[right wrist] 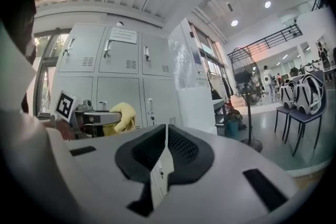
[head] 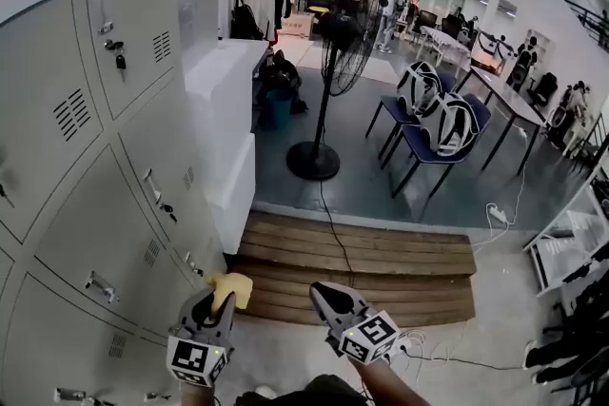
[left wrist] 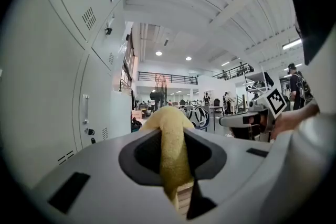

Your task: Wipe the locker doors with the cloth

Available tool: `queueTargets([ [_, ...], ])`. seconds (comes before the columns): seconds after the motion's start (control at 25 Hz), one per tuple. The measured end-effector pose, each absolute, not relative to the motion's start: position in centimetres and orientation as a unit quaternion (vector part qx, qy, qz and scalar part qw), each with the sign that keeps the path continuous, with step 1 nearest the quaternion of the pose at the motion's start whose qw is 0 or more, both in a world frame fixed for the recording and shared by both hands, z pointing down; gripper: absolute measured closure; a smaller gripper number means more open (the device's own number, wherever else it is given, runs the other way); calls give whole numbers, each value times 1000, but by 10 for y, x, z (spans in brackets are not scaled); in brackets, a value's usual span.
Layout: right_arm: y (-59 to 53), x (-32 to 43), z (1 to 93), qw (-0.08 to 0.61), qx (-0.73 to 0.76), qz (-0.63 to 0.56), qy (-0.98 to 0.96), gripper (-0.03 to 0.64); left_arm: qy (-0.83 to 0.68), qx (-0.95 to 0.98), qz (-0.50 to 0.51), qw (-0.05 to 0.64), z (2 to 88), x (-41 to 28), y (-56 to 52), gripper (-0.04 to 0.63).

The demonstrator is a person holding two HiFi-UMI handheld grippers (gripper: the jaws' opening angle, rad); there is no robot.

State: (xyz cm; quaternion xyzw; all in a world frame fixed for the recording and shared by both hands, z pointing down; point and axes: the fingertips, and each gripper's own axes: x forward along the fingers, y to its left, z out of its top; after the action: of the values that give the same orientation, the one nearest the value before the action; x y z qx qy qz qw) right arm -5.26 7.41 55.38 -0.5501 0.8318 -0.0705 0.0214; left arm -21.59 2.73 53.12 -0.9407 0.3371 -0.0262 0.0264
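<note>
A yellow cloth (head: 230, 288) is pinched in my left gripper (head: 211, 304), low in the head view, just off the bottom row of grey locker doors (head: 95, 233). In the left gripper view the cloth (left wrist: 170, 149) fills the slot between the jaws. The lockers (left wrist: 47, 86) stand to that gripper's left. My right gripper (head: 328, 299) hangs beside the left one, its jaws shut with nothing between them. From the right gripper view I see the cloth (right wrist: 122, 115) and the locker doors (right wrist: 113, 86) beyond it.
A white cabinet (head: 224, 109) adjoins the lockers. A wooden step (head: 362, 266) lies ahead on the floor. A standing fan (head: 338, 52) and blue chairs (head: 433, 124) with backpacks stand beyond it. White cables (head: 447, 352) trail at the right. People are at the far tables.
</note>
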Motion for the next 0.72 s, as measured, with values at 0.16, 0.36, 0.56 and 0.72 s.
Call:
queueTargets([
  [0.16, 48, -76, 549, 6, -552, -57, 832, 594, 340, -940, -17, 21, 534, -236, 0, 512],
  [0.36, 16, -77, 554, -2, -554, -55, 831, 594, 345, -939, -15, 9, 541, -239, -33, 512],
  [0.56, -43, -49, 547, 13, -550, -56, 833, 594, 349, -937, -22, 21, 540, -211, -79, 512],
  [0.72, -99, -27, 532, 27, -521, -47, 852, 594, 380, -924, -30, 32, 524, -187, -123, 512],
])
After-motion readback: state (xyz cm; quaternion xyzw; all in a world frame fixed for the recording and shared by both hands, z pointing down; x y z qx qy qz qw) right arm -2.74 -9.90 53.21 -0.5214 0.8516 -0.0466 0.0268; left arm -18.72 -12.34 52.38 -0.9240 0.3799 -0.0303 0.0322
